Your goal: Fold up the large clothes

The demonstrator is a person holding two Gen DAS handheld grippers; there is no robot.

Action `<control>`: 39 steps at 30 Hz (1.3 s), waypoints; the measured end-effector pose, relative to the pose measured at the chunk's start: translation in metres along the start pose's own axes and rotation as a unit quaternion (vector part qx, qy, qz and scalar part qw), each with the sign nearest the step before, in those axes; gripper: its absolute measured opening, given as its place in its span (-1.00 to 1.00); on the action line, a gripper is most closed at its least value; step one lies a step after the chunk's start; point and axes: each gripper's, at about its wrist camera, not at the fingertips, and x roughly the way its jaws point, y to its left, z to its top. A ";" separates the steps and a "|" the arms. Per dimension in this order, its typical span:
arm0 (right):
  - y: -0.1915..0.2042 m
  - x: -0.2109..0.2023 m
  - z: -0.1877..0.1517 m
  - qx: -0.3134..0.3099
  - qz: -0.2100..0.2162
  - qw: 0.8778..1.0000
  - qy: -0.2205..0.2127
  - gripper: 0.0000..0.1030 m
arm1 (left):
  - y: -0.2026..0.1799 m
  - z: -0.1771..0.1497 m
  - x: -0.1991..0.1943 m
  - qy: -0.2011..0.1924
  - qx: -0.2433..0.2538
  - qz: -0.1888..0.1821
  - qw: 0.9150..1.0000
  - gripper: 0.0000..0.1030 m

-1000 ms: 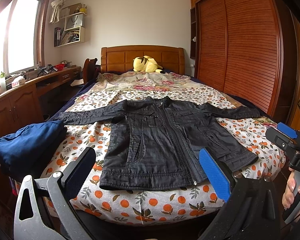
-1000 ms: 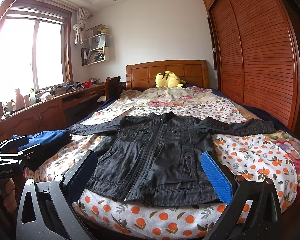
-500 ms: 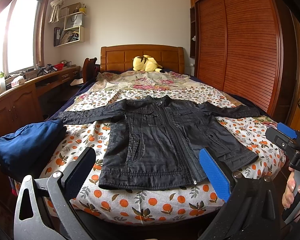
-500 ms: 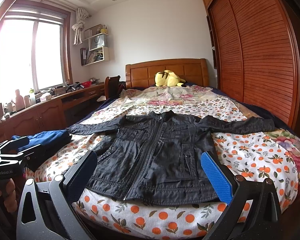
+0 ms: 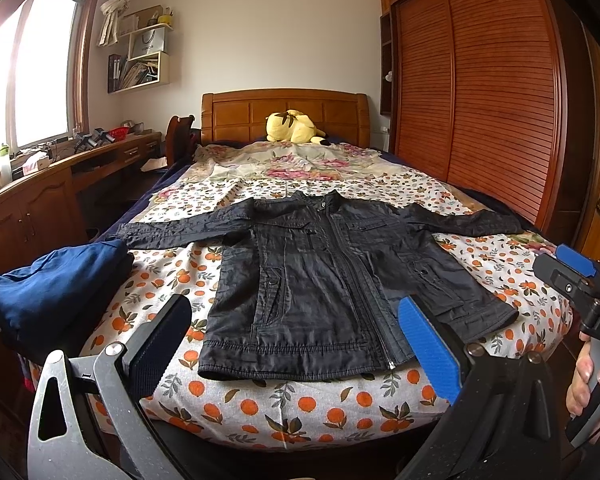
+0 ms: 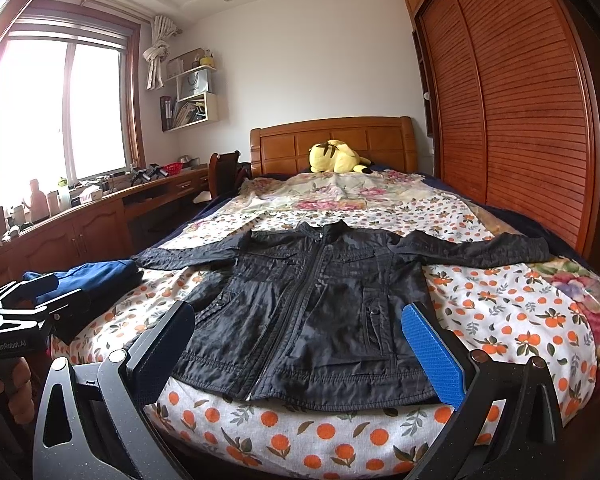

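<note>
A black jacket (image 5: 328,280) lies flat on the bed (image 5: 300,404), front side up, with its zipper closed down the middle. Both sleeves are spread out wide to the sides. The bottom edge of the jacket is close to the foot of the bed, and the collar points toward the wooden headboard (image 5: 284,114). The bed has a sheet with little oranges and leaves on it.

The left gripper (image 5: 296,344) is held in the air in front of the foot of the bed. Its two fingers are wide apart and hold nothing. One finger has a dark pad and the other has a blue pad. It does not touch the jacket.

The right gripper (image 6: 300,348) is also in the air in front of the bed, beside the left one. Its fingers are wide apart too, with nothing between them. A hand (image 5: 590,380) wraps around its handle.

A folded blue cloth (image 5: 52,292) sits at the left edge of the bed, just beside the left sleeve. A yellow plush toy (image 5: 294,126) rests at the headboard. A tall wooden wardrobe (image 5: 488,92) stands on the right, and a long wooden surface (image 5: 40,176) under the window (image 5: 40,76) is on the left.
</note>
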 end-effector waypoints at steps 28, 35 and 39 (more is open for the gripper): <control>-0.012 0.040 -0.010 -0.003 -0.006 0.999 0.037 1.00 | 0.018 -0.022 0.035 0.052 -0.003 0.017 0.998 1.00; -0.018 0.089 -0.009 0.002 -0.007 0.998 0.059 1.00 | 0.030 -0.040 0.065 0.094 -0.007 0.031 0.995 1.00; -0.016 0.117 -0.009 -0.017 -0.004 0.997 0.070 1.00 | 0.039 -0.048 0.081 0.110 -0.009 0.038 0.993 1.00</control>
